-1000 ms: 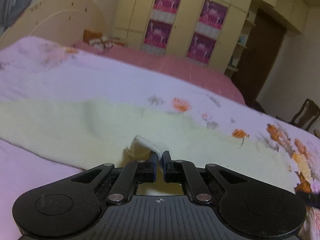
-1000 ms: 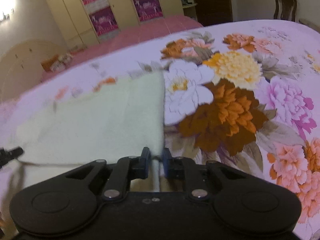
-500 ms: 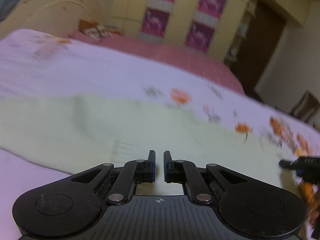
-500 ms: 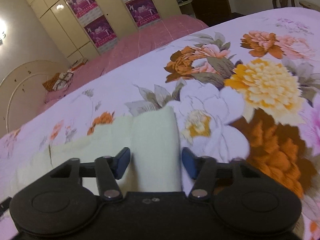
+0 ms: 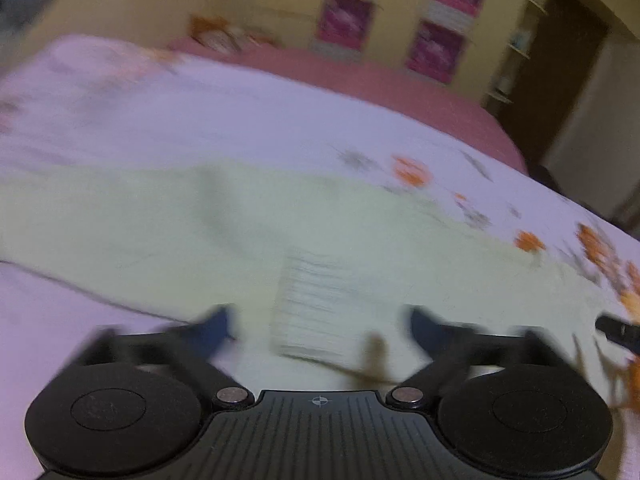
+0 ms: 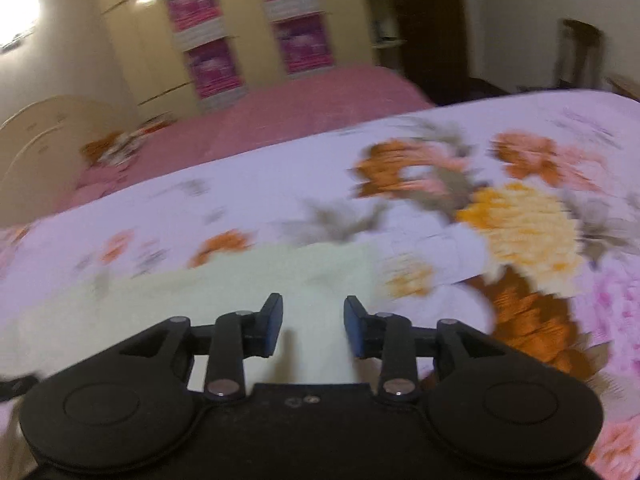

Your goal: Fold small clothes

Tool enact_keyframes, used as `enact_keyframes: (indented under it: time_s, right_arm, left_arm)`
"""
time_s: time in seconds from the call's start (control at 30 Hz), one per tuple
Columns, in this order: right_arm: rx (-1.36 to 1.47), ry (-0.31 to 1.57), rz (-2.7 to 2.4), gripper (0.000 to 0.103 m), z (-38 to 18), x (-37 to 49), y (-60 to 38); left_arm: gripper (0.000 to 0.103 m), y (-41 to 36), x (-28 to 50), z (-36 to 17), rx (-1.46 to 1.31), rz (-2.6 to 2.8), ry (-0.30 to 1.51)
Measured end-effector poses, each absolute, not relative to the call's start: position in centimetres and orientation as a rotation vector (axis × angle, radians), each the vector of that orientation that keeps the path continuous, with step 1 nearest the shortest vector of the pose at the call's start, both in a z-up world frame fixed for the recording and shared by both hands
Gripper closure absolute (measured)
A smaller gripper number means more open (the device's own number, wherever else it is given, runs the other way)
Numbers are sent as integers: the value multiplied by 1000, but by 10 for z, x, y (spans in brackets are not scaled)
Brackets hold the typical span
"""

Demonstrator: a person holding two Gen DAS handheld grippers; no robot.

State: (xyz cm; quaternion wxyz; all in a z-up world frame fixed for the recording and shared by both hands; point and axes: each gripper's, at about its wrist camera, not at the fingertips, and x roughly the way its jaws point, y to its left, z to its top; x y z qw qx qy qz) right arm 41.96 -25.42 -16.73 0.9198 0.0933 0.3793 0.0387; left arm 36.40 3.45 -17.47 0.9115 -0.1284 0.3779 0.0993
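Black tongs (image 5: 320,326) splayed above garment (image 5: 160,232)

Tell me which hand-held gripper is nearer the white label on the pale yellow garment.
Left. The left hand-held gripper straddles the white label, fingers wide and clear. The right hand-held gripper hangs open over the garment's far end.

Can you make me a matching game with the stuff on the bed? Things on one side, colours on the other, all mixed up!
Things:
1. cloth
2. far bed cover
3. big flower
4. fingers of the right gripper

Colours:
A. pink
B. black with blue pads
C. pale yellow-green
D. golden yellow

Pairs: 1-C, 2-A, 3-D, 4-B
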Motion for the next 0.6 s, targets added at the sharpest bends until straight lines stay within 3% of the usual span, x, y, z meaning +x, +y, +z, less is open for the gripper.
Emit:
enact_keyframes:
  time_s: [0.23, 0.57, 0.6]
  right_arm:
    - [141, 845, 275, 64, -174, 404, -174]
    - [63, 837, 415, 54, -161, 382, -83]
    - [60, 840, 419, 54, -162, 379, -78]
  left_arm:
    - [0, 103, 309, -159, -301, 307, 759]
    - [1, 268, 249, -192, -673, 512, 709]
    - [5, 281, 249, -197, -721, 506, 697]
